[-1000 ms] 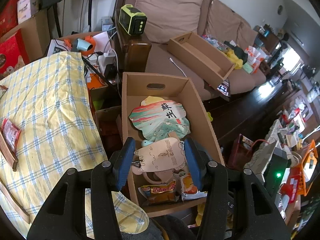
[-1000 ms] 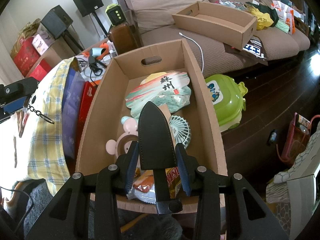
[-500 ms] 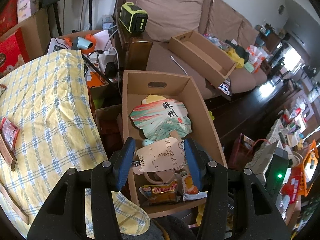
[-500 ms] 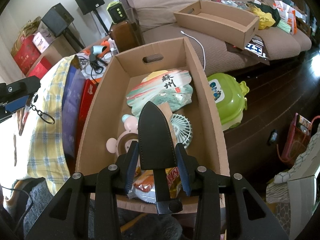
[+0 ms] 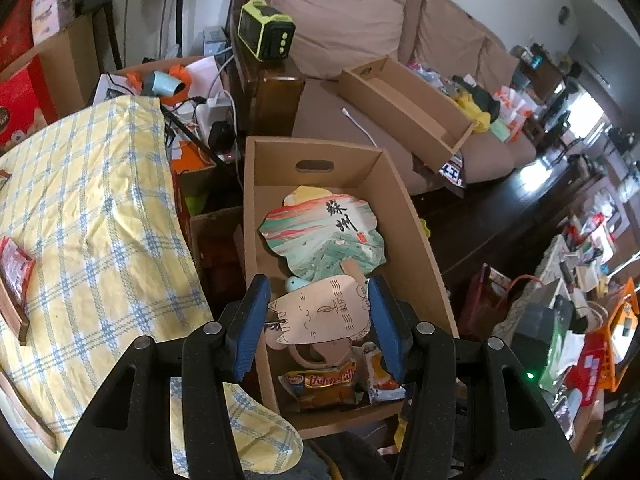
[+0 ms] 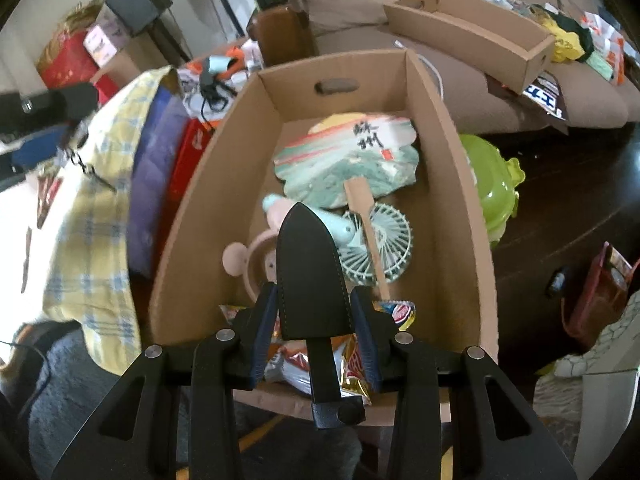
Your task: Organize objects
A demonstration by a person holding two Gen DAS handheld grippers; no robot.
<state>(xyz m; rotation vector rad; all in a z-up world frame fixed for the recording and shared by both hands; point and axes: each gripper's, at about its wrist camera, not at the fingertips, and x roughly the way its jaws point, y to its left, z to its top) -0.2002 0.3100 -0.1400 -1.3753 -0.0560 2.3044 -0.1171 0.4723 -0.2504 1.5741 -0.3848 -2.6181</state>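
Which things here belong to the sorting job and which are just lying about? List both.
Part of the job:
- cat-shaped tag, gripped by the left gripper
- black sheath, gripped by the right gripper
- cardboard box with painted fan, small handheld fan, snack packets

Lying about:
- long cardboard tray on the sofa
- green speaker
- green plastic case
- hair dryer

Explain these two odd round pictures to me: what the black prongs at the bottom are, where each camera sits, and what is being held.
No robot here: a person carries a hand-held claw in each hand, with a wide-angle camera on each looking along its fingers. The left view shows the left claw shut on a flat cat-shaped tag. The right view shows the right claw shut on a black pointed sheath. Both hang over a cardboard box holding a painted fan, a small handheld fan and snack packets.
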